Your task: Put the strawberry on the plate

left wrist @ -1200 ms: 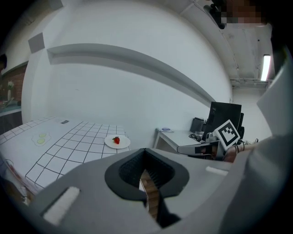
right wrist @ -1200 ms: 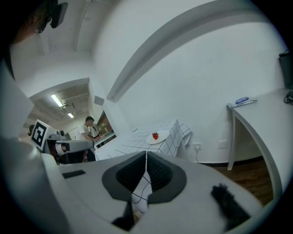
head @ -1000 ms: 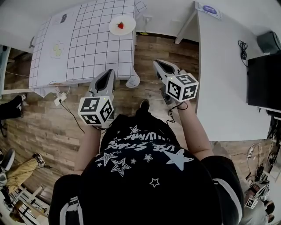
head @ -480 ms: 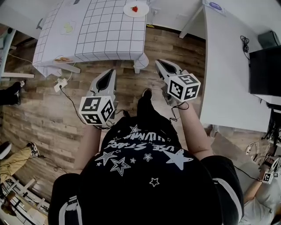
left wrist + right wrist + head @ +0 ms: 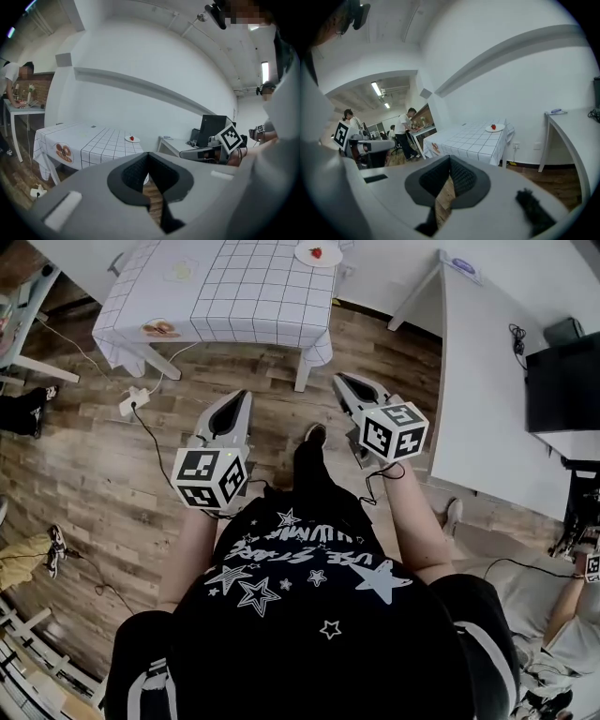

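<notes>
Nearest was the person's black shirt, printed with white stars. Both bare forearms reached forward from it, bent at the elbows and well apart.

Each forearm ended in a grey, smooth-shelled tool with a black-and-white marker cube at its back. The left hand-held gripper and the right hand-held gripper were held about level over the brown plank floor, their tapered noses pointing toward the desk ahead.

In the left gripper view the dark ribbed pads met at their tips with nothing between them. The right gripper view showed the same: textured pads pressed together and empty, with only floorboards showing through the slit below.

Beyond the floor stood the desk, square-topped and draped in a white cloth with a thin dark grid. On its far right corner lay the small round white plate, and the red strawberry sat on it, well apart from both tools. The berry was too small to tell which way its tip or long axis pointed.

To the right ran a long, plain white table.
</notes>
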